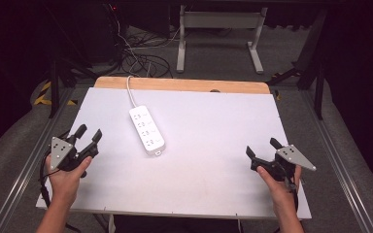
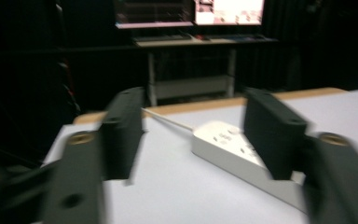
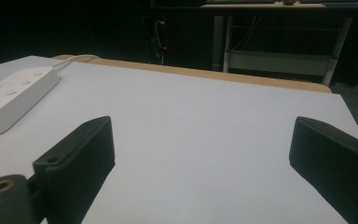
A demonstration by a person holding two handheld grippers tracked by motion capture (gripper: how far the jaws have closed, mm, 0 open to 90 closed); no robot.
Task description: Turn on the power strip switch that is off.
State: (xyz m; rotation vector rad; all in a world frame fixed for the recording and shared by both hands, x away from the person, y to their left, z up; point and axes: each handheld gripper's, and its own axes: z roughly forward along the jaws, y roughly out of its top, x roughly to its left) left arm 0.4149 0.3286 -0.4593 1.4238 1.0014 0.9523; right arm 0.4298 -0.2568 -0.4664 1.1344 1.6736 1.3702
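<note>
On the white desk (image 1: 209,145), a little left of the middle, lies the white power strip (image 1: 146,130), flat, sockets up, its long body running from far-left to near-right and its cord (image 1: 130,92) trailing off over the far wooden edge. I hold my left gripper (image 1: 87,136) near the left edge of the desk, jaws spread wide and holding nothing, pointed toward the strip; in the left gripper view the strip (image 2: 242,156) sits just beyond and to the right of my jaws, and the blur there suggests my hand is not steady. My right gripper (image 1: 263,149) hovers near the right side, well apart from the strip, jaws also wide and empty; in the right gripper view the strip (image 3: 14,98) lies far off to the left. My worry from here is the approach: the strip is broad and low, so if I come in across its width my jaws may not span it and would skid it over the smooth desk. The cord could also drag and twist the strip when it is lifted.
</note>
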